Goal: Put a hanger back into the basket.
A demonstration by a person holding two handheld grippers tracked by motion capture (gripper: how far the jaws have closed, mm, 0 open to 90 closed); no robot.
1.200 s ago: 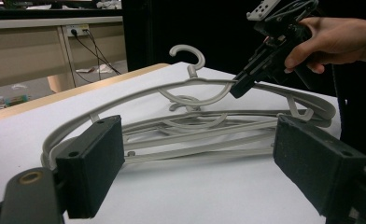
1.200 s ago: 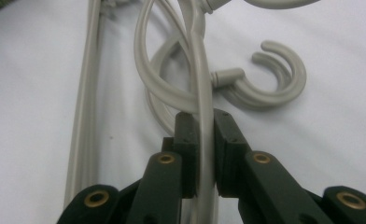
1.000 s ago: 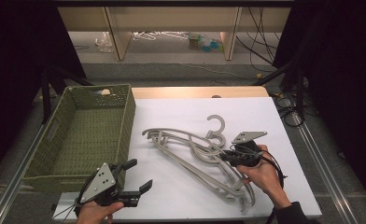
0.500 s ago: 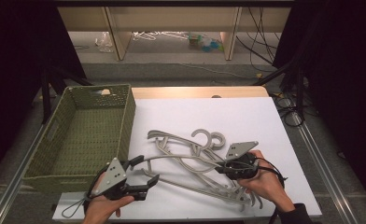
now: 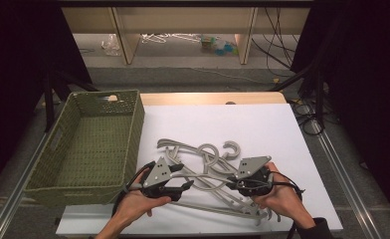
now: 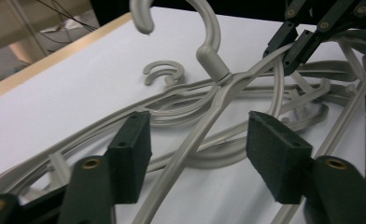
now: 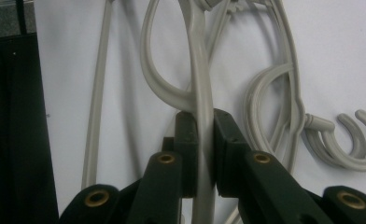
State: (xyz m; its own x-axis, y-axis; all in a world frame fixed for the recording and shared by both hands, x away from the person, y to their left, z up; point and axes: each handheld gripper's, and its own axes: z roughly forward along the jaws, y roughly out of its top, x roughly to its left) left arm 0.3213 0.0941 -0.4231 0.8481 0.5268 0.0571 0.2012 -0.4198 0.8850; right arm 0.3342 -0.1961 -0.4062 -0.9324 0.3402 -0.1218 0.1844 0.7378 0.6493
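Observation:
Several grey plastic hangers [image 5: 208,172] lie tangled on the white table sheet [image 5: 267,124]. My right gripper [image 5: 231,182] is shut on one arm of the top hanger [image 7: 197,70], its pads pressed on both sides. That hanger's hook [image 6: 204,28] stands raised above the pile. My left gripper [image 5: 183,177] reaches in from the left, and its jaws have just been closing. The same hanger's other arm [image 6: 190,144] runs between its pads [image 6: 134,149] without touching them. In the left gripper view the right gripper [image 6: 302,35] shows at the top right, clamped on the hanger.
A green woven basket [image 5: 133,124] stands empty at the left of the table, close to my left hand. Bare white sheet lies beyond the hangers. A wooden table edge [image 5: 208,98] runs along the back, with cables [image 5: 307,119] at the right.
My left gripper moved right from the table's front left to the hangers and narrowed its jaws around a hanger arm. The right gripper drew its hanger slightly nearer.

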